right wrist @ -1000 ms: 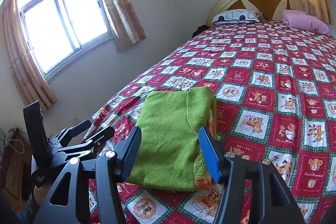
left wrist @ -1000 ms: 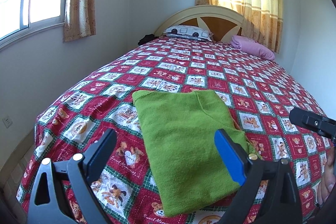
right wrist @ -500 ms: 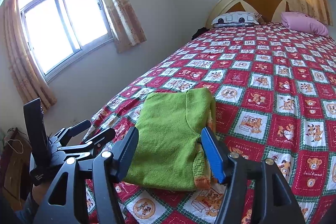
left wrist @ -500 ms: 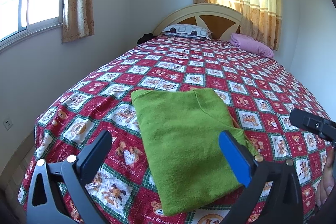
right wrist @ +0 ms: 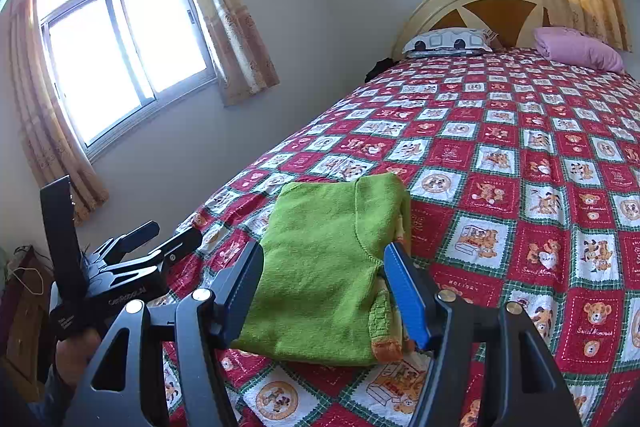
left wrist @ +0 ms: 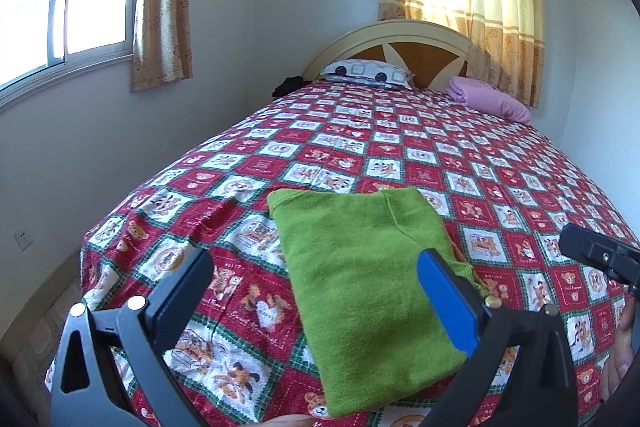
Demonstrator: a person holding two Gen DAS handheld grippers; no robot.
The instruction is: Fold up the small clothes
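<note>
A small green knitted garment (left wrist: 372, 275) lies folded into a rectangle on the bed near its foot; it also shows in the right wrist view (right wrist: 332, 267), with an orange cuff (right wrist: 386, 349) at its near right corner. My left gripper (left wrist: 316, 291) is open and empty, held above and just short of the garment. My right gripper (right wrist: 324, 287) is open and empty, held above the garment's near edge. The left gripper also shows at the left of the right wrist view (right wrist: 132, 267).
The bed has a red and white teddy-bear quilt (left wrist: 400, 147). A patterned pillow (left wrist: 368, 71) and a pink pillow (left wrist: 488, 99) lie by the headboard (left wrist: 404, 39). A wall with a window (right wrist: 116, 59) runs along the bed's left side.
Both grippers have drawn back and up a little from the garment. The garment has not moved.
</note>
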